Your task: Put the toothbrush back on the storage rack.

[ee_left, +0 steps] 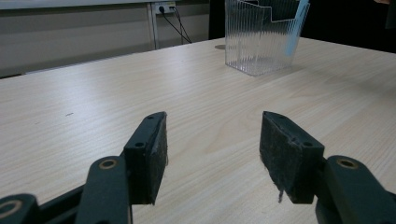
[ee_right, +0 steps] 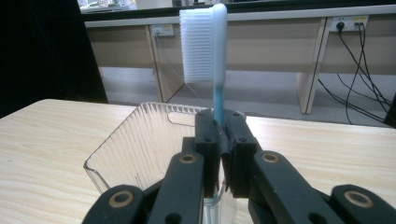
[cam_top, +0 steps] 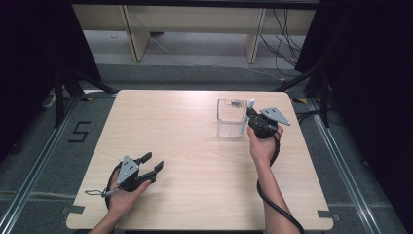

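Observation:
A clear ribbed plastic holder stands on the wooden table at the back right. My right gripper is shut on the handle of a blue and white toothbrush, held upright at the holder's right edge. In the right gripper view the toothbrush rises bristles-up from my right gripper, and its lower end dips into the holder. My left gripper rests at the front left, open and holding nothing. The left gripper view has my left gripper facing the far holder and the toothbrush.
Beyond the table's far edge stand the legs of a pale desk, with cables on the floor. Black curtains hang on both sides. A taped figure 5 marks the floor to the left.

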Motion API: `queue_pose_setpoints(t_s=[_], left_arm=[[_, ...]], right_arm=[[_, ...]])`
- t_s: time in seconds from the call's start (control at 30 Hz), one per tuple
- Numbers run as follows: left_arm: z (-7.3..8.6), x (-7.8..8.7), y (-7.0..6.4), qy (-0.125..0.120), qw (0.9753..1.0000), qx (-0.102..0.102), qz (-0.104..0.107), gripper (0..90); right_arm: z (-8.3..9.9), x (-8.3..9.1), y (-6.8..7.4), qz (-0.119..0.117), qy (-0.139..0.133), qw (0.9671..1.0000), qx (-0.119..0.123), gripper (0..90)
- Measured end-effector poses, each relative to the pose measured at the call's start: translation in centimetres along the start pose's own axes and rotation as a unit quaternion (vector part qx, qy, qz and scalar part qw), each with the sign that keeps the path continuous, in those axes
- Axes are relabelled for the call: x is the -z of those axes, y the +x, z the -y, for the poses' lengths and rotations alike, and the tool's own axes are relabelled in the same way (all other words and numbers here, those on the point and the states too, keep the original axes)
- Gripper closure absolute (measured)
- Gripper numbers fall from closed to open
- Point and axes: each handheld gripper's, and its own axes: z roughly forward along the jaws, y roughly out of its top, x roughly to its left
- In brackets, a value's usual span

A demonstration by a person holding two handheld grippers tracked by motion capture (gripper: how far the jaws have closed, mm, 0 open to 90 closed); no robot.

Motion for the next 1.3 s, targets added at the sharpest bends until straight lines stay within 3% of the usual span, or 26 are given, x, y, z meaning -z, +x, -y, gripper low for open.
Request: queue_pose_setpoints(t_s=[0.07,0.17,0.2,0.23,0.43,0.67,0.7,0.77,0.8,1.1,1.17,1.2,1.3], left_arm=[[0.0,0.0,0.0,0.000,1.0000,0.000,0.000,41.3],[0.0,0.0,0.0,0.000,1.0000,0.000,0.000,41.3],[0.0,0.0,0.0,0.000,1.0000,0.000,0.000,41.3],[0.0,0.0,0.0,0.000,1.0000,0.000,0.000,41.3],[0.0,0.0,0.0,0.001,1.0000,0.000,0.000,41.3],[0.0,0.0,0.0,0.001,1.0000,0.000,0.000,41.3],[0.0,0.0,0.0,0.001,1.0000,0.000,0.000,41.3],[0.0,0.0,0.0,0.001,1.0000,-0.001,0.000,41.4],[0.0,0.0,0.0,0.001,1.0000,-0.001,0.000,41.4],[0.0,0.0,0.0,0.001,1.0000,0.000,0.000,41.3],[0.0,0.0,0.0,0.000,1.0000,0.000,-0.001,41.3],[0.0,0.0,0.0,0.001,1.0000,0.000,0.000,41.3],[0.0,0.0,0.0,0.001,1.0000,0.000,0.000,41.3]], right_arm=[[0.2,0.1,0.2,0.005,0.008,0.9999,-0.013,85.8],[0.3,-0.1,0.1,0.001,0.011,0.9999,-0.008,85.8],[0.4,0.0,0.3,0.007,0.011,0.9997,-0.019,85.8],[0.4,-0.1,0.1,0.004,0.007,0.9999,-0.007,85.8],[0.6,-0.1,0.2,0.003,0.015,0.9997,-0.018,85.7],[0.9,-0.4,0.0,0.008,0.017,0.9998,-0.006,85.7],[0.9,-0.4,0.1,0.005,0.022,0.9996,-0.015,85.7],[1.0,-0.5,-0.1,0.009,0.021,0.9997,0.001,85.7],[1.1,-0.5,0.1,0.006,0.021,0.9997,-0.012,85.6],[1.1,-0.5,0.1,0.007,0.023,0.9996,-0.012,84.3],[1.1,-0.5,0.2,0.010,0.027,0.9993,-0.024,82.5],[1.2,-0.6,0.0,0.008,0.021,0.9997,-0.013,81.3],[1.2,-0.5,0.0,0.014,0.022,0.9996,-0.010,77.8]])
